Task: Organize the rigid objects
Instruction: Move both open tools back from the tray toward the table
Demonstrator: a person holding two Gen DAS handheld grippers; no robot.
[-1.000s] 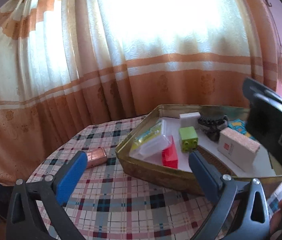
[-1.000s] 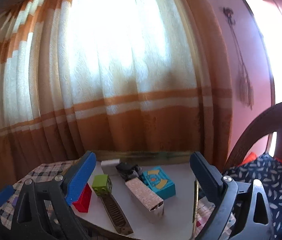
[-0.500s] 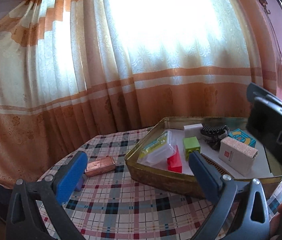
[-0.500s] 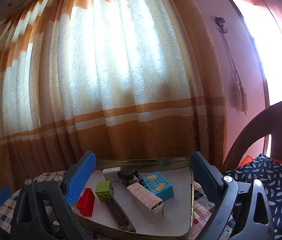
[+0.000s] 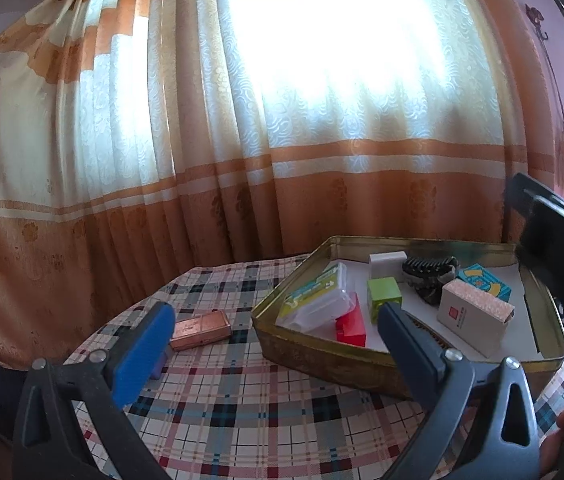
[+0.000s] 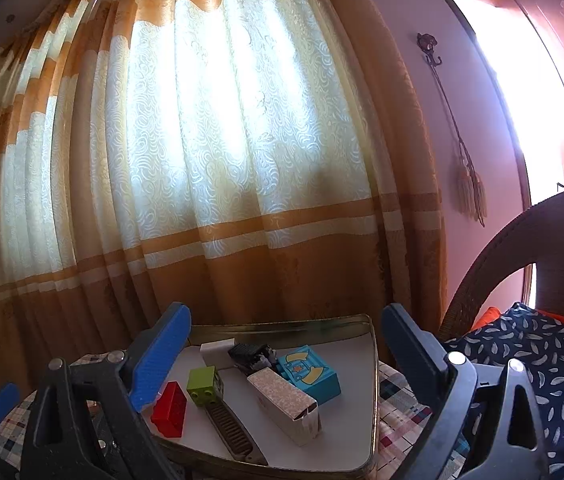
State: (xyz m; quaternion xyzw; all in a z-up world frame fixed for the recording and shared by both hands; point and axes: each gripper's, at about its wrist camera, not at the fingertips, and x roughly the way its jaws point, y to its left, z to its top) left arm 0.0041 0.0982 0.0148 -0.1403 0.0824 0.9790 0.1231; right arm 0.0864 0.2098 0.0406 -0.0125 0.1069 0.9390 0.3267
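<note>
A gold metal tin point(image 5: 322, 354) stands on the plaid table and holds a clear plastic case point(image 5: 316, 300), a red brick point(image 5: 350, 324), a green brick point(image 5: 382, 298), a white block point(image 5: 387, 262), a black hair clip point(image 5: 428, 276), a blue brick point(image 5: 484, 284), a white carton point(image 5: 474, 318) and a dark comb point(image 6: 230, 420). A copper lighter point(image 5: 200, 330) lies on the cloth left of the tin. My left gripper point(image 5: 274, 344) is open and empty above the table. My right gripper point(image 6: 282, 352) is open and empty above the tin point(image 6: 374, 420).
Orange and cream curtains point(image 5: 242, 160) hang close behind the table. A wicker chair point(image 6: 522, 248) with a dark patterned cushion point(image 6: 542, 360) stands to the right. The plaid cloth point(image 5: 242, 408) covers the round table, whose edge curves away at the left.
Both grippers have risen and pulled back a little, so the tin and the lighter sit lower and smaller in view. Nothing on the table moved.
</note>
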